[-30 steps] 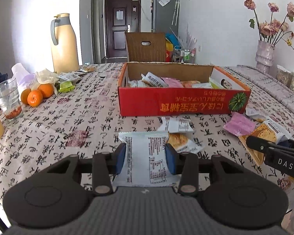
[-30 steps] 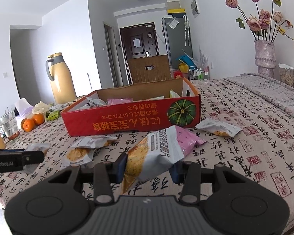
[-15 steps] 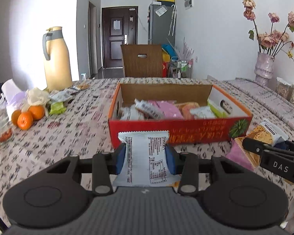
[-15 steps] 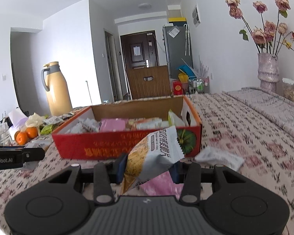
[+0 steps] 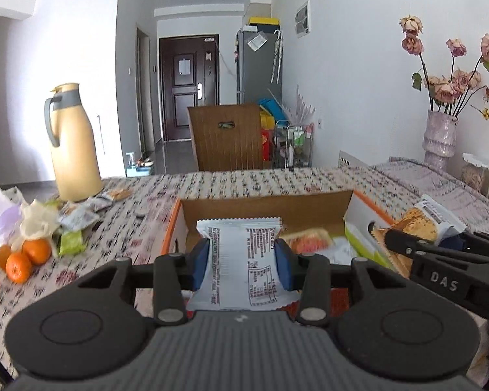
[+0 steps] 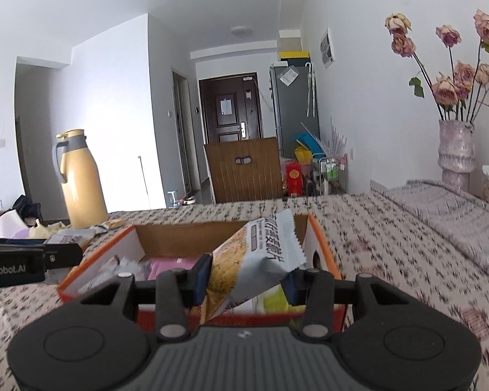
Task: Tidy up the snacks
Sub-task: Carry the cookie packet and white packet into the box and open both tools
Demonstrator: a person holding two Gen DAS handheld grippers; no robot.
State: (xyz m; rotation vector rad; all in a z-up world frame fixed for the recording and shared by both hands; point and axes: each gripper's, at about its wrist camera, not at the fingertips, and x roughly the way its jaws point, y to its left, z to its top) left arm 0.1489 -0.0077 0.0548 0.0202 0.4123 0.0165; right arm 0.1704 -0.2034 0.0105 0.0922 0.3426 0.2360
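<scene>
My left gripper (image 5: 243,262) is shut on a white snack packet (image 5: 244,260) with black print and holds it above the near edge of the open red cardboard box (image 5: 264,208). My right gripper (image 6: 247,277) is shut on a yellow and white cracker packet (image 6: 260,254), tilted, over the box (image 6: 218,231) at its right end. The box holds several snack packets, among them a pink one (image 6: 176,265). The right gripper and its packet (image 5: 420,221) show at the right of the left wrist view.
A tan thermos jug (image 5: 73,146) stands at the table's far left, with oranges (image 5: 26,257), tissue and loose wrappers (image 5: 78,215) near it. A vase of dried roses (image 5: 440,133) stands at the far right. A wooden chair (image 5: 226,140) is behind the table.
Both grippers have risen from the tablecloth with their packets and moved forward over the red box, which now lies right below them.
</scene>
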